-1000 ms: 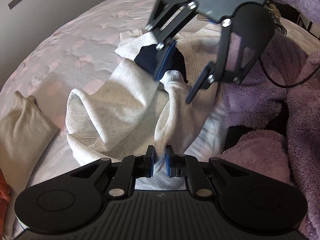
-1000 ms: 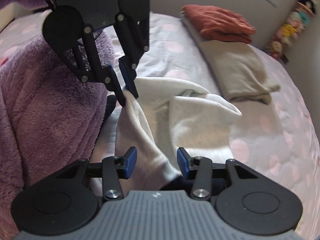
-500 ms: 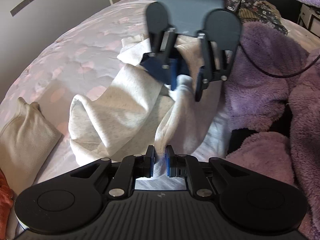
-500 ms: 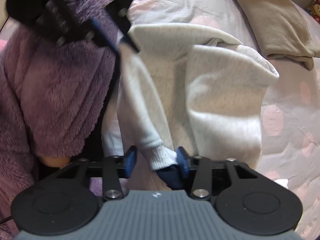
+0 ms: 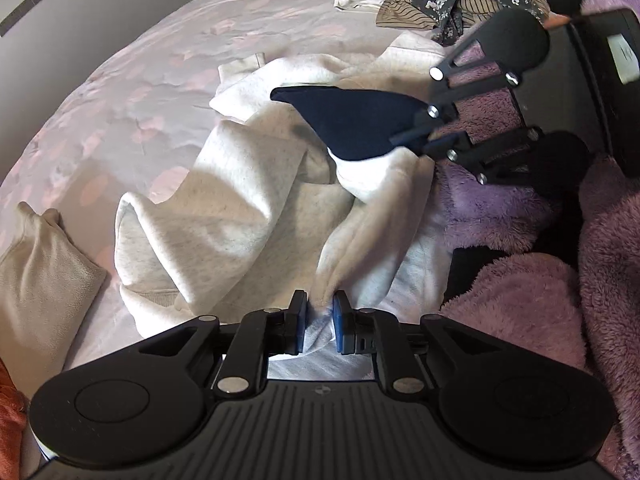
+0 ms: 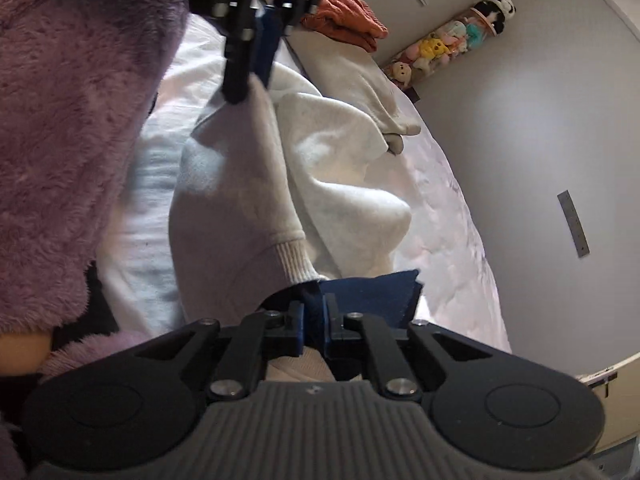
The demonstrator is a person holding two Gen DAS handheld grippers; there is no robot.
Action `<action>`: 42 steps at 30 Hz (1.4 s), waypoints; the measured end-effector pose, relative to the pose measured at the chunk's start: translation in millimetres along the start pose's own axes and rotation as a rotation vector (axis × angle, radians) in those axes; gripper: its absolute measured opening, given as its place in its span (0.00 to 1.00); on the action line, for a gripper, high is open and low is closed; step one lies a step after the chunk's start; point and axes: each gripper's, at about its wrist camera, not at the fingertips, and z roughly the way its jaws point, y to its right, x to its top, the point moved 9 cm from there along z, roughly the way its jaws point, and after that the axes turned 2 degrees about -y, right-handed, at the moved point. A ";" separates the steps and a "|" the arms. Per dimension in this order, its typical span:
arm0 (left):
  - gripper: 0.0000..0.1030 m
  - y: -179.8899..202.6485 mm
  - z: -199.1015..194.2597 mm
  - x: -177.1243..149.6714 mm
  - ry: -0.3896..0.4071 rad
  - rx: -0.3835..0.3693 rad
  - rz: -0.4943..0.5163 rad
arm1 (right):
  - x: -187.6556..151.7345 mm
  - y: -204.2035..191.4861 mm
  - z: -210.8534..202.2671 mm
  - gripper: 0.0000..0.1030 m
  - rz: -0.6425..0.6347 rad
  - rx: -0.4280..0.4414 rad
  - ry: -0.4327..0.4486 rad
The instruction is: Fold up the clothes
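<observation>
On the bed (image 5: pixel 132 64), at the near edge of the left wrist view, the left gripper (image 5: pixel 320 322) pinches a fold of the pale grey sweatshirt (image 5: pixel 224 216), its jaws easing apart with cloth between the pads. Farther right, the right gripper (image 6: pixel 313 328) is closing on a navy cloth (image 5: pixel 352 120) at the ribbed cuff (image 6: pixel 294 260). The sweatshirt lies crumpled mid-bed, a purple fleece blanket (image 5: pixel 580 280) to its right, a beige folded garment (image 5: pixel 36 272) to its left.
</observation>
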 end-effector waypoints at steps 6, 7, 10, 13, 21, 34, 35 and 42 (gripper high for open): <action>0.38 11.7 -3.2 25.1 0.025 0.008 0.073 | -0.2 8.5 -0.8 0.08 0.044 -0.002 0.006; 0.45 15.7 -2.2 31.1 0.029 0.004 0.093 | 0.4 7.2 -0.6 0.08 0.045 -0.003 0.008; 0.47 26.8 6.2 47.3 0.020 -0.013 0.151 | 2.8 0.3 1.1 0.08 0.045 -0.008 0.018; 0.47 31.3 28.4 52.4 -0.043 -0.040 0.161 | 2.8 -1.4 -1.8 0.08 0.047 -0.012 0.030; 0.10 30.4 60.3 46.6 -0.139 -0.107 0.026 | -1.2 -3.6 -7.2 0.07 0.058 -0.009 0.049; 0.05 4.8 69.6 20.4 -0.197 0.031 -0.188 | -10.9 40.3 -24.5 0.17 0.176 0.121 0.100; 0.05 0.9 71.8 17.5 -0.205 0.042 -0.208 | -14.7 49.7 -26.4 0.17 0.197 0.127 0.096; 0.05 -11.5 74.5 12.6 -0.193 0.044 -0.280 | -85.7 130.9 18.4 0.18 0.327 0.139 -0.133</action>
